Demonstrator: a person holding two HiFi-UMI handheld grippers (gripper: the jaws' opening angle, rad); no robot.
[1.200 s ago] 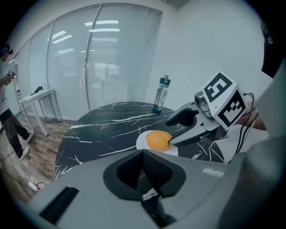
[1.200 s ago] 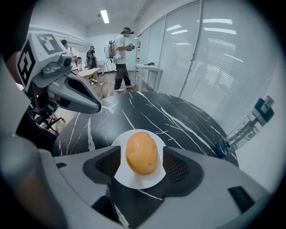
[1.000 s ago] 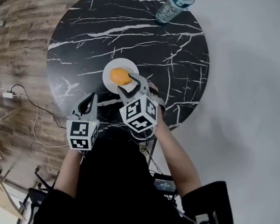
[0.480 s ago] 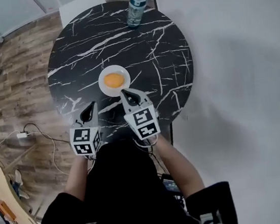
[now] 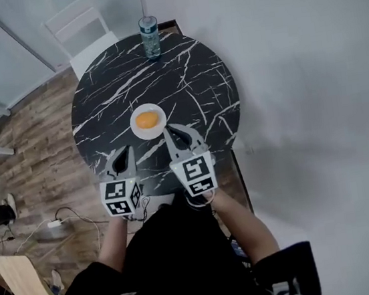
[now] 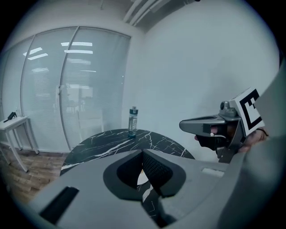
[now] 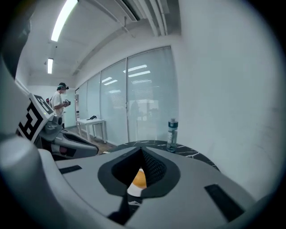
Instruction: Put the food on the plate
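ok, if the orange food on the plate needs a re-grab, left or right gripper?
Right, probably. The right gripper's shut tips sit just short of the plate, aimed at the orange food; the left gripper, also shut, sits farther back and off to the side.

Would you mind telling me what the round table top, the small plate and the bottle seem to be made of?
Table top: black marble or a marble-look laminate, going by the white veins. Plate: plain, smooth white, probably ceramic, though plastic is possible. Bottle: likely clear plastic, a see-through body with a darker cap.
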